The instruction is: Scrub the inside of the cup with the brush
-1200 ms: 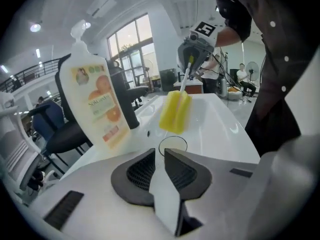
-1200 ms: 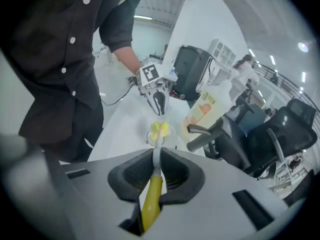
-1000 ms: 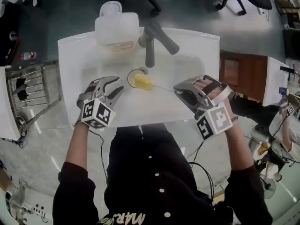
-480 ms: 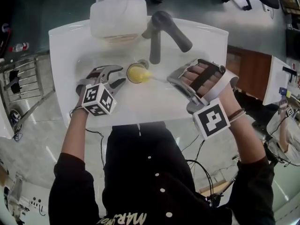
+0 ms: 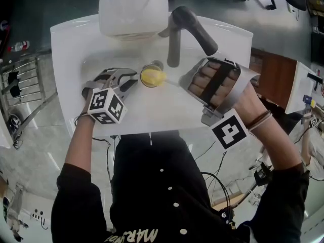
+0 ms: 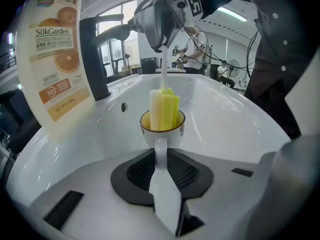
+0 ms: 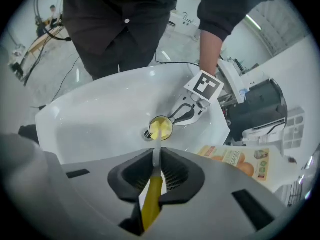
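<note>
My left gripper (image 5: 130, 80) has just been closing its fingers, and they now pinch the handle of the cup (image 6: 176, 129), where a second ago they hung wide beside it. The cup stands upright low in the sink (image 5: 152, 110), just in front of the faucet (image 5: 190, 27). The right gripper (image 7: 156, 174) has its fingers clamped on the handle of the brush (image 6: 164, 109), and that wrist has rolled over since then (the stem now comes down steeply). The yellow sponge head sits inside the cup, its top above the rim. With the cup steadied, I judge the setup done: scrubbing around the inner wall can begin.
</note>
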`<state>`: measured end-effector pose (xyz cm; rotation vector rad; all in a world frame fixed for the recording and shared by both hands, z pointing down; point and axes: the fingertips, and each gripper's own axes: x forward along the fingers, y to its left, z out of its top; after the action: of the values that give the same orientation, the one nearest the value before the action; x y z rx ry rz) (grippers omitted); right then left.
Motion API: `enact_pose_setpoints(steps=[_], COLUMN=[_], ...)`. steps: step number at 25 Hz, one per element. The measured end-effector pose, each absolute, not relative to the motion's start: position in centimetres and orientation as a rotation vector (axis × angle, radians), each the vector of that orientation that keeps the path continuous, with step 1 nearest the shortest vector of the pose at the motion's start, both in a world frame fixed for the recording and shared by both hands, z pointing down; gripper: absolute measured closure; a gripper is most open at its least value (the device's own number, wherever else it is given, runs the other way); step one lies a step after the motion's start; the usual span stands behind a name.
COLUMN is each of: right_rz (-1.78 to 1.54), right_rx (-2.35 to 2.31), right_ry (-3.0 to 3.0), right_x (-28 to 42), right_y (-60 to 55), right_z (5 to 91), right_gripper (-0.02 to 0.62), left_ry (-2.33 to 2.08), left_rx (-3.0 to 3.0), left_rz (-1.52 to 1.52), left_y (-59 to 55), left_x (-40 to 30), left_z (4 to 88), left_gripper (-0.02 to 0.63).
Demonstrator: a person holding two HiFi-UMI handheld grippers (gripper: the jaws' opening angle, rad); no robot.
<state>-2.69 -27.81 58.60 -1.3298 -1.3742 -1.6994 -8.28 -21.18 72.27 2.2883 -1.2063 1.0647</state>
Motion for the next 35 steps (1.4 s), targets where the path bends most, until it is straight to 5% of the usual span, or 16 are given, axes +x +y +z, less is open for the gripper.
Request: enact_pose_setpoints(steps=[9, 16, 35], right_rz=[-1.832, -1.557, 0.708], right_rx=[-1.427, -1.310, -0.334], right_ry=[-1.257, -1.456, -1.710], right_x=[-1.7, -2.1, -0.6], right_y=[-27.1, -27.3, -29.4], right_z=[60.7, 62.6, 64.1], right_gripper=[0.545, 0.545, 0.541], left_ry=[-1.140, -1.141, -1.159], left_rx=[2.355, 2.338, 2.311], left_rz=[1.078, 1.085, 1.150], left_y=[-21.3, -21.3, -21.5], left_x=[-6.4, -6.5, -7.1], left_z=[71.0, 71.2, 71.5], left_gripper=[0.517, 0.517, 0.515])
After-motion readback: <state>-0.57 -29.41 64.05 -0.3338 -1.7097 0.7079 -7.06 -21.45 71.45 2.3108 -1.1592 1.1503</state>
